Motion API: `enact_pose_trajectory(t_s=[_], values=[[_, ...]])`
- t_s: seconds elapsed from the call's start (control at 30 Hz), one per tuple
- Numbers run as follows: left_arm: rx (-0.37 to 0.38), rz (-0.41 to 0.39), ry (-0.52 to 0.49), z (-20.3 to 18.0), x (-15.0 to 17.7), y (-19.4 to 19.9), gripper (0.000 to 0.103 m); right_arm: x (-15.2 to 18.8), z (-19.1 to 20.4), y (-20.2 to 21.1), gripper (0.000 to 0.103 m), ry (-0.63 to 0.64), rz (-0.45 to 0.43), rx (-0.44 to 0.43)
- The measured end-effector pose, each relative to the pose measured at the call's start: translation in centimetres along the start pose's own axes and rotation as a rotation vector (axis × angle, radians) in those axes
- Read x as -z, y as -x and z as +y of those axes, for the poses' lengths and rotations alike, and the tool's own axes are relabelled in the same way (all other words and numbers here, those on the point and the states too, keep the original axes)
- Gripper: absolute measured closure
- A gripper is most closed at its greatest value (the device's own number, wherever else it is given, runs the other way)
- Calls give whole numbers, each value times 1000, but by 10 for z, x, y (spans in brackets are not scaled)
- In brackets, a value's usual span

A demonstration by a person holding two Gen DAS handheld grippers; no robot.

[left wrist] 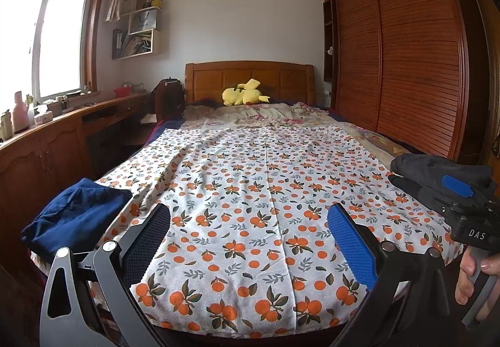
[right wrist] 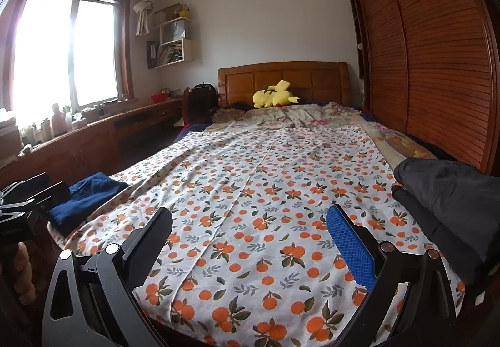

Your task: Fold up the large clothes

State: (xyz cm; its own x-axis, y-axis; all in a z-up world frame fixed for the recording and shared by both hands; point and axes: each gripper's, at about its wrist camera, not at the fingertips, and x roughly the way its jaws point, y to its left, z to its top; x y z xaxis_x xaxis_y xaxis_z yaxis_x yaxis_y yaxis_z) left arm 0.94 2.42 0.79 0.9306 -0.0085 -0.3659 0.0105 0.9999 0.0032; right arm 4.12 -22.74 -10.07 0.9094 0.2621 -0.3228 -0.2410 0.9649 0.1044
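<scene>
A dark grey garment (left wrist: pixel 437 172) (right wrist: pixel 450 190) lies bunched at the bed's front right corner. A folded navy blue garment (left wrist: pixel 75 215) (right wrist: pixel 84 200) lies at the front left corner. Both rest on a white sheet with an orange-fruit print (left wrist: pixel 256 190) (right wrist: pixel 259 197). My left gripper (left wrist: pixel 250 231) is open and empty, above the sheet's front edge. My right gripper (right wrist: pixel 250 234) is open and empty, above the front edge too; in the left wrist view its body (left wrist: pixel 468 212) sits next to the grey garment.
A yellow plush toy (left wrist: pixel 243 93) (right wrist: pixel 275 95) lies by the wooden headboard (left wrist: pixel 250 78). A slatted wooden wardrobe (left wrist: pixel 406 59) runs along the right. A wooden desk (left wrist: pixel 62 128) with bottles stands under the window on the left.
</scene>
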Motion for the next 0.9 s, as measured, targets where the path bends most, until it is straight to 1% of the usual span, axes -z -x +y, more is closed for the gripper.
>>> enact_pose_trajectory(t_s=[0.9], values=[[2, -9, -4, -1, 0, 5, 2, -2, 1, 0, 8, -2, 0, -1]])
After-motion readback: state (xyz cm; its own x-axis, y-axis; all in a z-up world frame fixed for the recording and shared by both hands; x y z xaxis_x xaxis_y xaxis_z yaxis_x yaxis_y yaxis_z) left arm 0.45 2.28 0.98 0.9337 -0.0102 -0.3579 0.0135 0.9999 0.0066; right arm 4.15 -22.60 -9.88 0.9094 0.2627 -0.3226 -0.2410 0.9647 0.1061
